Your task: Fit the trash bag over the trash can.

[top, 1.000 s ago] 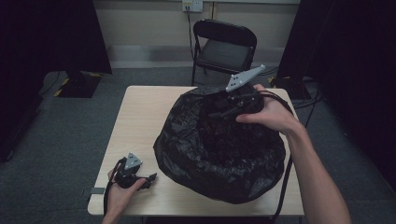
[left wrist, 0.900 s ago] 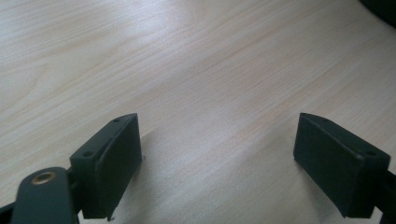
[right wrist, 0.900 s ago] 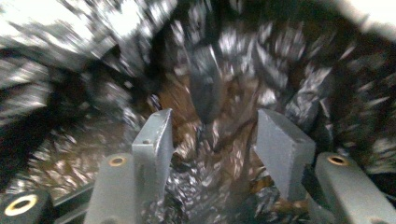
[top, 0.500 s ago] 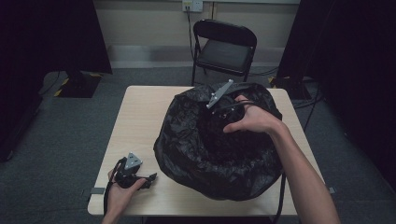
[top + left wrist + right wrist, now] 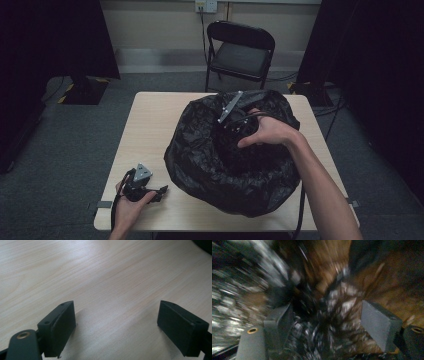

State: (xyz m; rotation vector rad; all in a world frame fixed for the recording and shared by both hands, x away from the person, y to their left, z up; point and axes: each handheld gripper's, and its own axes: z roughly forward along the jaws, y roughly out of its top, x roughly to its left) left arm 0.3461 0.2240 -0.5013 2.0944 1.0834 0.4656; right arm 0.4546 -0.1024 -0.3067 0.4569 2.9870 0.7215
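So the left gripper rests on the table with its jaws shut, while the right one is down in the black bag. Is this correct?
Not quite: the left gripper has its jaws open, wide apart over bare table, as the left gripper view shows. The right gripper is indeed in the black bag.

The high view is dim, its sides nearly black. The left gripper view is bright and soft-focused. The right gripper view is dark and motion-blurred.

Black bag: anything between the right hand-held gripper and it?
Nothing visible. The right hand-held gripper is already down in the black bag, jaws apart after just opening, with crinkled plastic right ahead of them; nothing clamped between them.
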